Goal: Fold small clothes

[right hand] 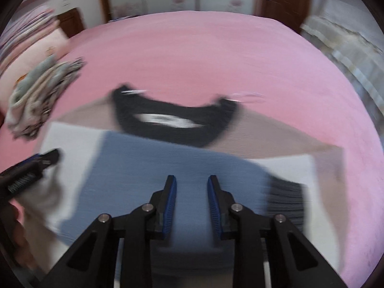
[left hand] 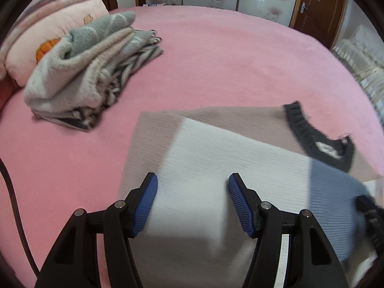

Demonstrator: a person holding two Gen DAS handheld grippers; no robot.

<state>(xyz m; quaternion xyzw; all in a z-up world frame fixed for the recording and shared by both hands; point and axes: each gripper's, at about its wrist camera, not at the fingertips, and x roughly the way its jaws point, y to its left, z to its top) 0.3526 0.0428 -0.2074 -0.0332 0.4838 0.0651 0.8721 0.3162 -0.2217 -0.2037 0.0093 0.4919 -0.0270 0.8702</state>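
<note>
A colour-block knit sweater lies flat on the pink bed (left hand: 216, 60), with beige, white (left hand: 216, 158) and blue (right hand: 148, 172) bands. Its dark grey collar (right hand: 172, 117) carries a white label and points away from me. My left gripper (left hand: 193, 176) hovers open above the white band, nothing between its blue pads. My right gripper (right hand: 192, 178) is over the blue band, its jaws narrowly apart and empty. The right wrist view is motion-blurred. One left gripper finger (right hand: 48, 158) shows at that view's left edge.
A pile of folded grey, cream and striped clothes (left hand: 91, 72) sits at the far left of the bed, beside a pink pillow (left hand: 48, 36). A dark cable (left hand: 14, 204) runs down the left edge. Wardrobe doors and a wooden door stand beyond the bed.
</note>
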